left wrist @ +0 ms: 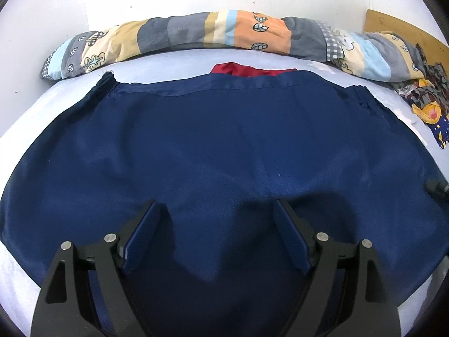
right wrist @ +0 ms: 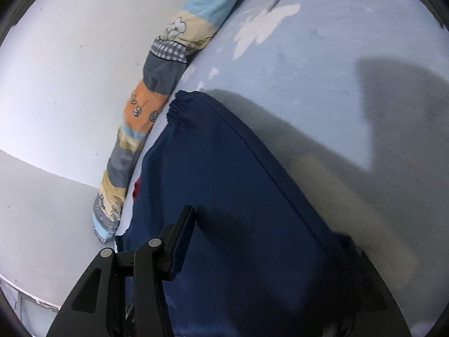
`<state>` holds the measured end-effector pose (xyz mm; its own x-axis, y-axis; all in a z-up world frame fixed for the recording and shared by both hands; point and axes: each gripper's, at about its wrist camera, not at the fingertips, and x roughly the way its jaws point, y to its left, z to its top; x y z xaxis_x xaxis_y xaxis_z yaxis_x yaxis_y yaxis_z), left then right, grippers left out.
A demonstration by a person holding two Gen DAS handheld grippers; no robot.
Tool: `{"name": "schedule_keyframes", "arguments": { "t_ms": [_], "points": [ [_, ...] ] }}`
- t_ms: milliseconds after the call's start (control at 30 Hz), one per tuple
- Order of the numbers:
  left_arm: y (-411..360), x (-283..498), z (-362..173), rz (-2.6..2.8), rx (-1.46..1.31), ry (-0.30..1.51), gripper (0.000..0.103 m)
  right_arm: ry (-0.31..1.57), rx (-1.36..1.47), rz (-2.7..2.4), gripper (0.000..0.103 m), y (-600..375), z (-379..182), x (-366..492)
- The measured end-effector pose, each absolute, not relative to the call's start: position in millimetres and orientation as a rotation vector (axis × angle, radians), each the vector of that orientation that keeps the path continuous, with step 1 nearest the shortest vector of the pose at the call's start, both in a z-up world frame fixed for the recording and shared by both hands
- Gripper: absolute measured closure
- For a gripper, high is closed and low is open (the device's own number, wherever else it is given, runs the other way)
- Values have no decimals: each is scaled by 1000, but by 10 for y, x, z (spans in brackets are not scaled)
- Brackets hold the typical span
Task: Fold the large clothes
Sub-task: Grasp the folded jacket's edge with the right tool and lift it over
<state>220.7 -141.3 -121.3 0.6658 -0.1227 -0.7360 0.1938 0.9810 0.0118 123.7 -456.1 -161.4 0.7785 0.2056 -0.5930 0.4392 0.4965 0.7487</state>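
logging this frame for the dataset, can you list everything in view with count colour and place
garment: 1, navy blue, spread flat on the bed
red cloth: 1, red, showing beyond the garment's far edge
rolled quilt: 1, patchwork grey, orange, blue, cream, along the wall
patterned cloth: 1, dark with yellow, far right of bed
bed sheet: 1, pale blue
board: 1, tan, far right corner
left gripper: black, jaws open above garment
right gripper: black, garment between jaws

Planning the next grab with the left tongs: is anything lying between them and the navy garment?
Nothing visible does. The left tongs hang open directly over the navy garment, bare cloth between the fingers. The red cloth and patterned quilt lie beyond its far edge.
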Motion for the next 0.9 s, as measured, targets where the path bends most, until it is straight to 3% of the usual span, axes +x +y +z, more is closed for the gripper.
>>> {"name": "schedule_keyframes", "arguments": {
  "t_ms": [33, 100, 267, 567, 900],
  "points": [
    [-1410, 2209, -1215, -180, 89, 823, 19, 699, 1062, -138, 91, -4550, -1580, 1258],
    [-1402, 2218, -1219, -181, 83, 824, 18, 681, 1038, -140, 94, -4499, -1463, 1255],
    [-1403, 2218, -1220, -178, 84, 822, 17, 615, 1012, -84, 96, -4318, -1052, 1248],
    [-1282, 2285, -1133, -237, 66, 884, 18, 662, 816, -89, 96, -3550, -216, 1540],
    [356, 2265, -559, -56, -64, 877, 18, 728, 591, -51, 95, -2020, 260, 2255]
  ]
}}
